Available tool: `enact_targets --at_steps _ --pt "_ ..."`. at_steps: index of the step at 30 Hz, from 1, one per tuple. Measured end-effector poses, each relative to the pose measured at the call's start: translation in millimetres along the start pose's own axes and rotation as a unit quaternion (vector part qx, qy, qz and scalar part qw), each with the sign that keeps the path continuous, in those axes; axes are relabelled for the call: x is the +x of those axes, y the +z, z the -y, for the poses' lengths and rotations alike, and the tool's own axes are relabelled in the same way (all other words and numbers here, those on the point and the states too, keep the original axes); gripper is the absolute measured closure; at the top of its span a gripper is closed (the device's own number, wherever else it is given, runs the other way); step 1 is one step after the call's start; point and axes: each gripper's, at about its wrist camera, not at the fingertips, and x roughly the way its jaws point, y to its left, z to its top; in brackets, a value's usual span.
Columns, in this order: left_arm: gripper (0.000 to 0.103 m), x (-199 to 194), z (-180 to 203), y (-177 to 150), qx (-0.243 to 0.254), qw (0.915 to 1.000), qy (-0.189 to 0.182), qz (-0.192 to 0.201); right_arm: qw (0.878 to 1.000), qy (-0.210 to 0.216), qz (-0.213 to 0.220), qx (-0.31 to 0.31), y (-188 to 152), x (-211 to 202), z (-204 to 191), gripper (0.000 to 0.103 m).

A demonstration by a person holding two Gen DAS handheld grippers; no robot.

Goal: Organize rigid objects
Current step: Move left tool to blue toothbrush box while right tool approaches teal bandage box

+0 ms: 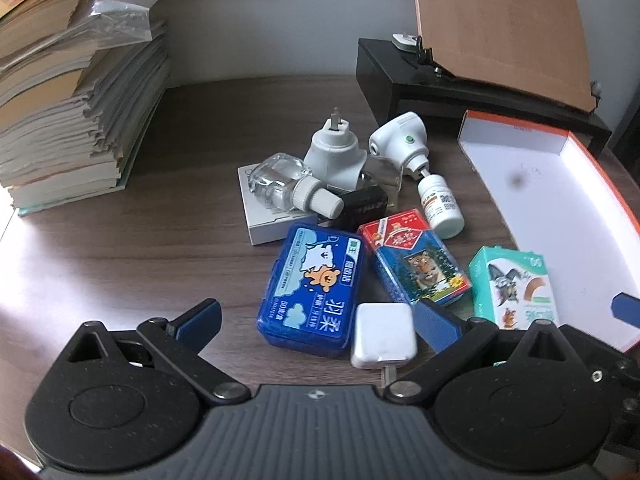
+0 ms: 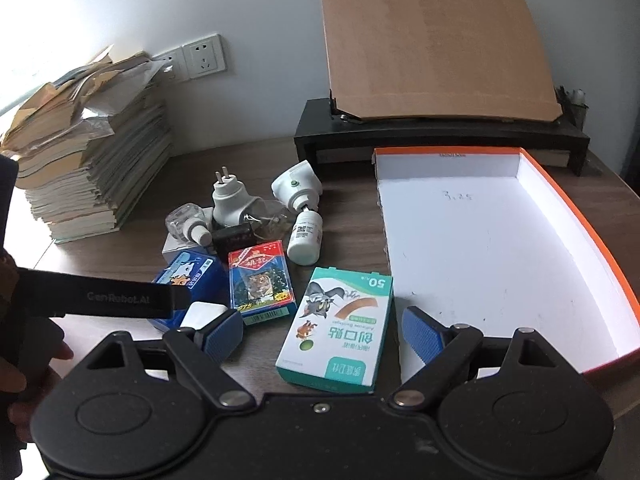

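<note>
Dark wood-grain table [image 1: 120,248] against a pale wall; two white wall sockets [image 2: 202,58] sit low on it. A tall, ragged stack of papers and books [image 1: 76,92] fills the far left corner. At the back a black riser shelf [image 2: 436,138] carries a tilted brown board [image 2: 432,48].

My left gripper [image 1: 316,322] hangs low over the near edge of the clutter, fingers spread wide, holding nothing. Between them lie a blue tissue box [image 1: 314,290] and a white charger block [image 1: 384,336], neither touched as far as I can judge. My right gripper [image 2: 324,330] is also wide open and empty, its fingers straddling the teal bandage box [image 2: 340,328], which lies flat just beside the left wall of the orange-edged white tray [image 2: 500,248]. The tray holds nothing.

The pile, centre of table: tiger card box [image 1: 416,256], white pill bottle [image 1: 442,210] on its side, two white plug-in heaters [image 1: 334,152], clear liquid refill bottle [image 1: 284,182] lying on a flat white box [image 1: 260,216], a small black item [image 1: 364,202] among them, label unreadable.

The left view alone shows the refill bottle's cap and the heaters close up. The right view alone shows the whole tray, faint pencil marks on its floor, the full board, my left gripper's black side bar, and part of a hand [image 2: 24,364] at the left edge.
</note>
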Motion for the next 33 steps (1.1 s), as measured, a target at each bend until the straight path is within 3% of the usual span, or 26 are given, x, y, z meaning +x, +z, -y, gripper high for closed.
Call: enact_targets --at_steps 33 --pt "0.0 31 -22 7 0.011 0.9997 -0.01 -0.018 0.999 -0.027 -0.017 0.041 -8 15 -13 0.001"
